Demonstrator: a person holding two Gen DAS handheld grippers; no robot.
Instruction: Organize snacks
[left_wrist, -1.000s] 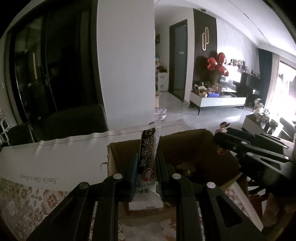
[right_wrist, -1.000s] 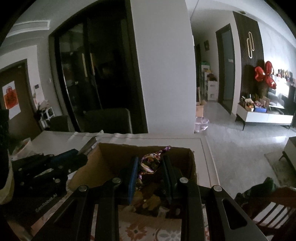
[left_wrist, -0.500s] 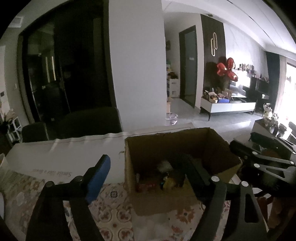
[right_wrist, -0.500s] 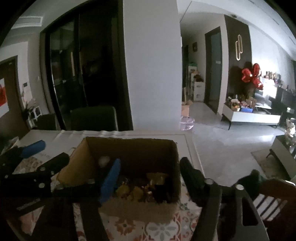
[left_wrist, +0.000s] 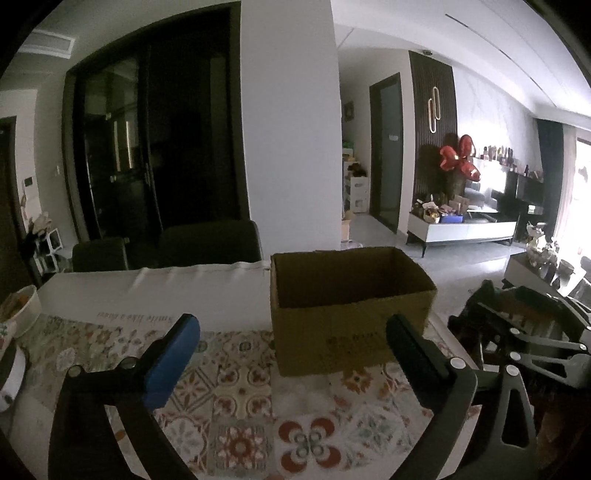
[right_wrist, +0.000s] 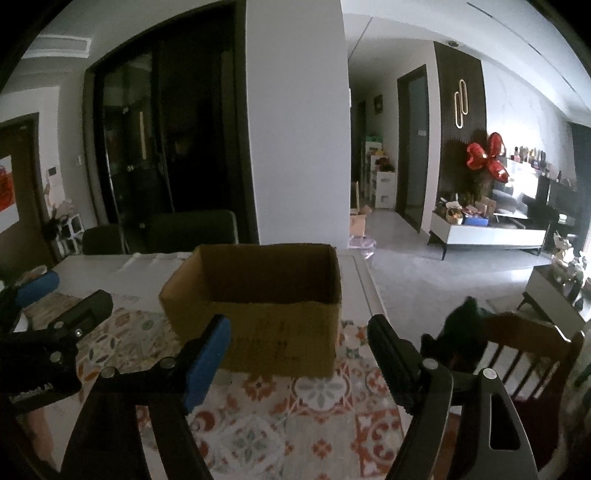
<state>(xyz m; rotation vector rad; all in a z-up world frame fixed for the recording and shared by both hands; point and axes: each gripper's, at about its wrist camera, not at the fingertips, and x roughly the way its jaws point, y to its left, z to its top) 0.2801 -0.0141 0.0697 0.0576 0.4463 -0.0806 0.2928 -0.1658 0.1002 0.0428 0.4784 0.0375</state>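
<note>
A lived-in home, an open dining and living area; dark dining chairs (left_wrist: 208, 240) stand at the far edge of the desk (left_wrist: 110, 291), which wears a floral patterned cloth (left_wrist: 258, 398); a wooden chair (right_wrist: 524, 354) sits off its right edge; beyond, a low white TV cabinet (left_wrist: 461, 230), red foil balloons (left_wrist: 460, 158), a gold wall ornament (right_wrist: 461, 105), dark glass doors (left_wrist: 147, 147) and a hallway door (right_wrist: 413, 147).

Each gripper (left_wrist: 291, 332) (right_wrist: 299, 336) is black, with silver screws and 2 fingers, 1 blue-padded; white lettering, possibly "GenRobot.AI".
</note>
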